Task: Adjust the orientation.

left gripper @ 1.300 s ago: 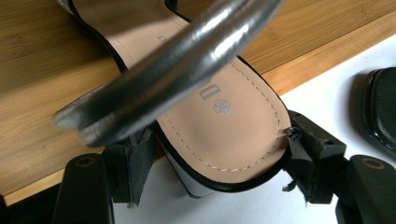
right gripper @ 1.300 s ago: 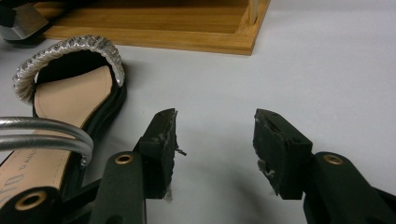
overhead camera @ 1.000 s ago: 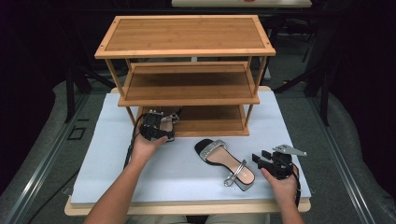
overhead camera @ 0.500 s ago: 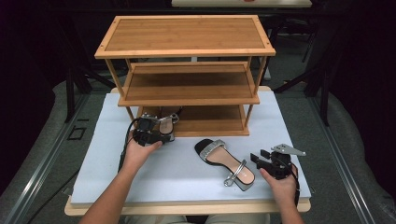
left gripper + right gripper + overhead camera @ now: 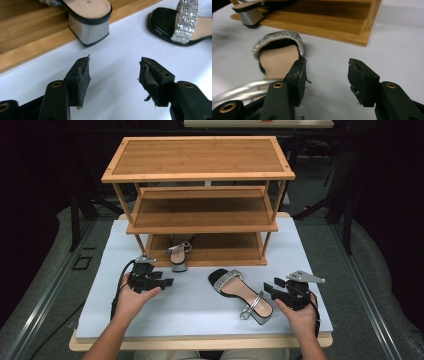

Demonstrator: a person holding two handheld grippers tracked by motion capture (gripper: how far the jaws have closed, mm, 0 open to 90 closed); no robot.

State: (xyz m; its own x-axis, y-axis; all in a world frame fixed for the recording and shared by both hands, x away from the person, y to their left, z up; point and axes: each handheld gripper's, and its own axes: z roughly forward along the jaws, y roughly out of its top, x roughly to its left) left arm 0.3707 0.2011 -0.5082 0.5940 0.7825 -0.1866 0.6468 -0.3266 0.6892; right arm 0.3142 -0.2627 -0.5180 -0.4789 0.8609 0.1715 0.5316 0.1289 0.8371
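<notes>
Rack: wooden shoe rack (image 5: 200, 170) with three shelves stands on the white table (image 5: 125, 315).
Shelf sandal: first sandal (image 5: 178, 256) lies on the bottom shelf, its heel over the front edge.
Table sandal: second sandal (image 5: 241, 295) lies in front of the rack, between both grippers.
Left gripper (image 5: 162, 282): jaws wide apart, holding nothing, just before the shelf sandal's heel (image 5: 88, 32).
Right gripper (image 5: 269, 289): jaws wide apart, holding nothing, beside the table sandal.

a lab-style recording station: white-topped table (image 5: 150, 250) on grey floor (image 5: 55, 265), dark surroundings, black stand legs (image 5: 77, 215) at far left, wooden shoe rack (image 5: 200, 170) staged centrally.
</notes>
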